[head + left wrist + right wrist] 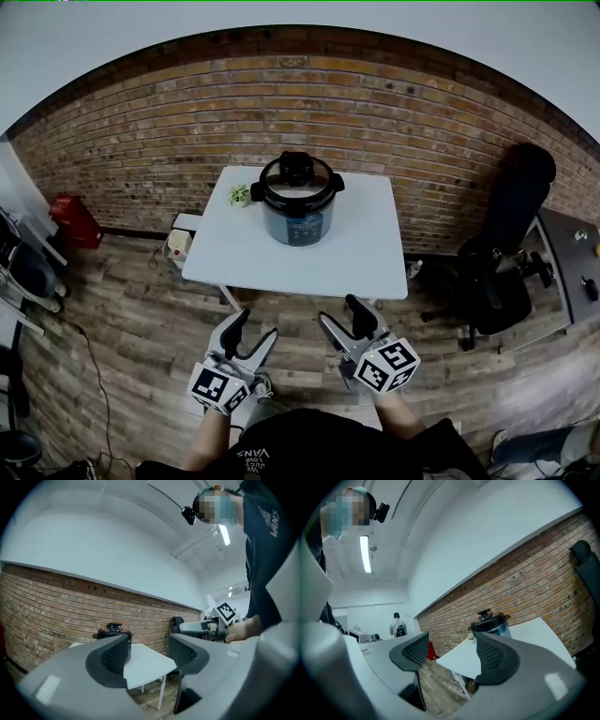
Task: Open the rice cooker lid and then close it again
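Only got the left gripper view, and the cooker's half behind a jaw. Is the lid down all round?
Observer: Yes. The head view shows the whole lid seated on the rice cooker.
Operator: Is the right gripper carrying anything?
Observer: No. In its own view the right gripper has its jaws apart with nothing between them.
Operator: Are we at the table yet?
Observer: Not yet. The left gripper and the right one both sit short of the near edge of the table, over the wood floor.
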`<move>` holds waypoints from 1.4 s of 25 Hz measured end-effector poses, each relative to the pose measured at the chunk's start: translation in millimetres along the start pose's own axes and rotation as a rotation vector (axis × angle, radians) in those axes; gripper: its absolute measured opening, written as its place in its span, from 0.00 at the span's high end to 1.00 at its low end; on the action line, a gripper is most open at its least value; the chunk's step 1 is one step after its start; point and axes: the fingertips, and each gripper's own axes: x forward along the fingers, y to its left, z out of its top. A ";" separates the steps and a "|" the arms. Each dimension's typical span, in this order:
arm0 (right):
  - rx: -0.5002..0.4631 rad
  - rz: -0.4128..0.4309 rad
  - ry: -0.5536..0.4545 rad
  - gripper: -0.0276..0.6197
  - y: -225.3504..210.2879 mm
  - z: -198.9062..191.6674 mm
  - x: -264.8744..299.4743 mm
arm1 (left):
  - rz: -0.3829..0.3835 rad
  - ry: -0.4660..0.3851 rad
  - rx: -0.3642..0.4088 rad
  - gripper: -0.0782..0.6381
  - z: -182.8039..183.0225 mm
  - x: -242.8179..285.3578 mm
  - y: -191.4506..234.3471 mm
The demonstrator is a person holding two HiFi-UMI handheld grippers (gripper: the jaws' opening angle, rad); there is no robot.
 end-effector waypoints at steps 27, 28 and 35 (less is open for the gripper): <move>0.088 -0.293 -0.078 0.48 -47.4 16.2 171.2 | -0.295 0.040 -0.030 0.54 -1.2 121.2 198.0; 0.086 -0.289 -0.076 0.48 -54.8 17.6 175.3 | -0.286 0.041 -0.026 0.54 -1.6 129.7 201.1; 0.074 -0.236 -0.045 0.48 -105.6 32.0 199.9 | -0.251 0.039 0.008 0.54 2.7 189.6 211.7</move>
